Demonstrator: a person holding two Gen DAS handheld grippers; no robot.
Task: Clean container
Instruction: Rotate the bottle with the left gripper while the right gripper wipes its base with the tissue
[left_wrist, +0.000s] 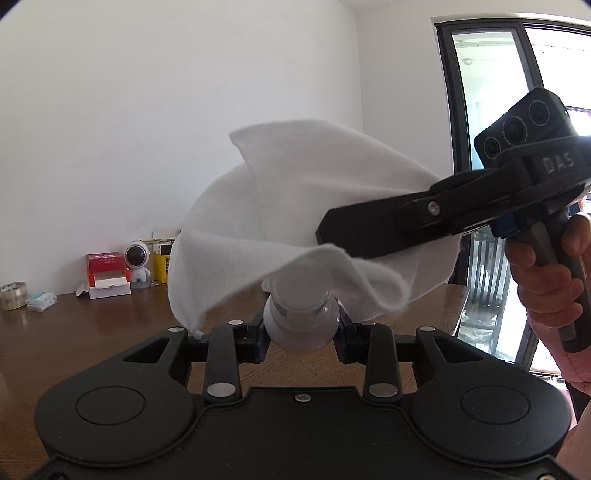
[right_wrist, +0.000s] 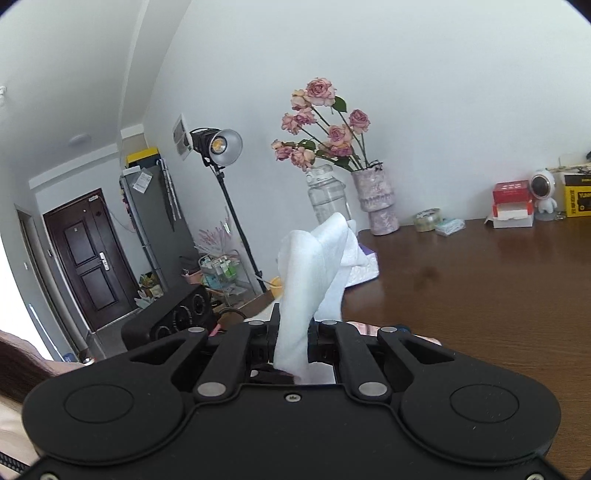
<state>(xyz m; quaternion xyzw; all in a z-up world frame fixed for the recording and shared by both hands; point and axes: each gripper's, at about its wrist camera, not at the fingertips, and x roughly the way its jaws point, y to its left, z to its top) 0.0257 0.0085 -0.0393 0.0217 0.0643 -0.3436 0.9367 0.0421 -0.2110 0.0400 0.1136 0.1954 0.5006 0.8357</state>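
Table (left_wrist: 92, 321) is spreading brown across the lower frame; above it, mid-frame, the white cloth (left_wrist: 295, 206), pinched by the right hand-held gripper (left_wrist: 332, 236), is covering the small container (left_wrist: 301, 325) clamped in the left hand-held gripper (left_wrist: 301, 341). Wiping is seemingly underway; cleanliness cannot be judged.

Brown wooden table (right_wrist: 480, 295), tape roll (right_wrist: 427, 219), red box (right_wrist: 511, 192), flower vase (right_wrist: 376, 201), clear jar (right_wrist: 327, 195)

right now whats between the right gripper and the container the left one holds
The white cloth, pinched in the right gripper, drapes over the container clamped in the left gripper. The left wrist view shows it.
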